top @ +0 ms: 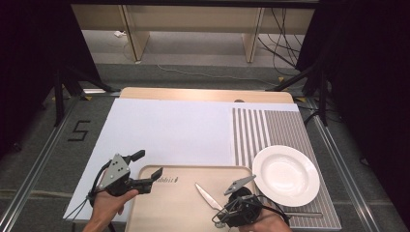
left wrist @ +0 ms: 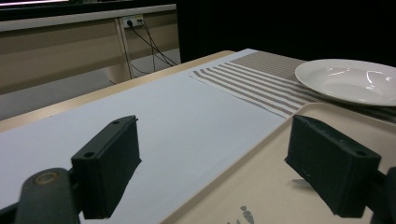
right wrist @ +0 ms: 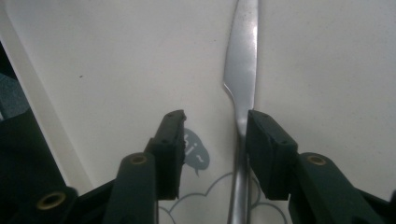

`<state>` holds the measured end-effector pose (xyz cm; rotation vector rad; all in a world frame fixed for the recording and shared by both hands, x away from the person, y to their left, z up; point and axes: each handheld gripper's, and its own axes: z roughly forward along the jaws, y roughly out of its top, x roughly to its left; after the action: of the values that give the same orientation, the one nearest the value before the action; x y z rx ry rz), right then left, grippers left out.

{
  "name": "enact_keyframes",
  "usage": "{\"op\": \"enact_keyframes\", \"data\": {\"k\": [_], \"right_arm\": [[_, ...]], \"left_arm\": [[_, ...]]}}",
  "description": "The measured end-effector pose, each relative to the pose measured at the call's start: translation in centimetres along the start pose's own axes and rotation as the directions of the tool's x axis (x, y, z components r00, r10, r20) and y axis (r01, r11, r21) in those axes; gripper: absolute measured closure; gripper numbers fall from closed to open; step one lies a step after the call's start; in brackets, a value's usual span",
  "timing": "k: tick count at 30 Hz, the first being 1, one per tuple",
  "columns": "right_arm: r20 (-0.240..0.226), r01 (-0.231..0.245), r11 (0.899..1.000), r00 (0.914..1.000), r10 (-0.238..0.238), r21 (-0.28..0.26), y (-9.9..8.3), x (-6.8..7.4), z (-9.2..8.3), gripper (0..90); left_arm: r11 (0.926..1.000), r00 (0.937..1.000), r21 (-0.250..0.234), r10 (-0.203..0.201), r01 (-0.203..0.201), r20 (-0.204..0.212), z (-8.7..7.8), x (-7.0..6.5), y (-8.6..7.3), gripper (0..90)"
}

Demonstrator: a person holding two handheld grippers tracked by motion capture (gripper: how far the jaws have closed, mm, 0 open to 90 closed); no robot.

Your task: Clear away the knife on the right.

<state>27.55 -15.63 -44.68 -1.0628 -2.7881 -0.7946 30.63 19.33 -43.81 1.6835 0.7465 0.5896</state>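
The right gripper (right wrist: 212, 140) is down on the tray (top: 159, 212) with its jaws partly open and the knife (right wrist: 243, 70) between them: the handle neck lies against the right-hand jaw, while the left-hand jaw stands clear with a gap to the metal, so nothing is clamped yet. I judge the step in hand to be the grasp of the knife, most likely to lift it off the tray and set it by the plate (top: 285, 175). The next move calls for closing the jaws squarely across the narrow handle, probably after a small sideways shift to centre it, since a thin flat handle lying on a smooth tray could skid or roll out of an off-centre pinch. In the high view the right gripper (top: 231, 205) sits at the tray's near edge and the knife (top: 207, 194) lies near the tray's middle, its long axis running on a diagonal, blade tip toward about 10 o'clock and handle toward 4 o'clock under the gripper. The left gripper (top: 140, 170), jaws spread wide and empty, hovers over the tray's far left corner, at about 9 o'clock from the knife. The plate rests on the striped mat (top: 270, 128) on the counter (top: 203, 94), at about 2 o'clock from the knife.
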Motion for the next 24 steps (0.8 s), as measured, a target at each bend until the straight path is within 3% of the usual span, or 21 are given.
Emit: {"op": "enact_keyframes", "data": {"k": [7, 14, 24], "right_arm": [[0.046, 0.028, 1.0, 0.9986, -0.028, 0.002, 0.4, 0.7, 1.1, 72.9], [0.09, 0.056, 0.997, 0.9941, -0.06, 0.047, 0.7, 1.2, 2.3, 81.4], [0.128, 0.038, 0.998, 0.9907, -0.045, 0.057, 0.6, 0.7, 2.2, 90.0]], "left_arm": [[1.0, 1.0, 0.001, 0.0, 0.0, 0.0, 0.0, 0.0, 0.0, 16.4], [1.0, 1.0, 0.0, 0.001, -0.001, 0.001, 0.0, 0.0, 0.0, 16.4], [1.0, 1.0, -0.003, 0.003, -0.003, 0.002, 0.0, 0.0, 0.1, 16.5]]}}
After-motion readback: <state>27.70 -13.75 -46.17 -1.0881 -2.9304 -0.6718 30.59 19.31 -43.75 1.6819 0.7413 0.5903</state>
